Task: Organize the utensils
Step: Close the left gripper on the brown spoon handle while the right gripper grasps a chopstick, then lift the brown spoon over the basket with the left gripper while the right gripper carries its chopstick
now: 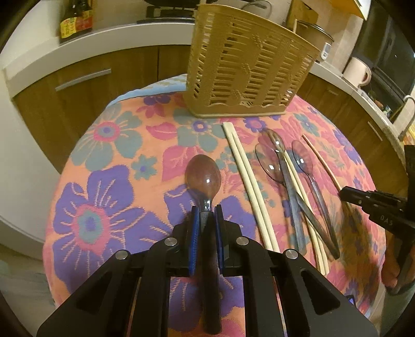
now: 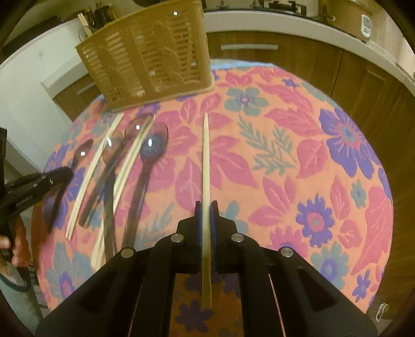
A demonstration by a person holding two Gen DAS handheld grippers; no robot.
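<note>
grippers are each clamping a utensil: left gripper (image 1: 206,211) pinching a clear smoky plastic spoon (image 1: 203,176), right gripper (image 2: 206,207) squeezing a pale wooden chopstick (image 2: 206,160).

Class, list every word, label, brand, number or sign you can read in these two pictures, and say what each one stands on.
"DAS": white letters on the right gripper, seen from the left wrist.
Left gripper: a white marking, too blurred to read.
Bottle on the counter: yellow and red label, print too small to read.
Nothing else carries text.

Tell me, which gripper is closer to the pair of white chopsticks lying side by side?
Left. The left gripper grips a spoon beside the white chopsticks; the right gripper is beyond the other spoons.
</note>
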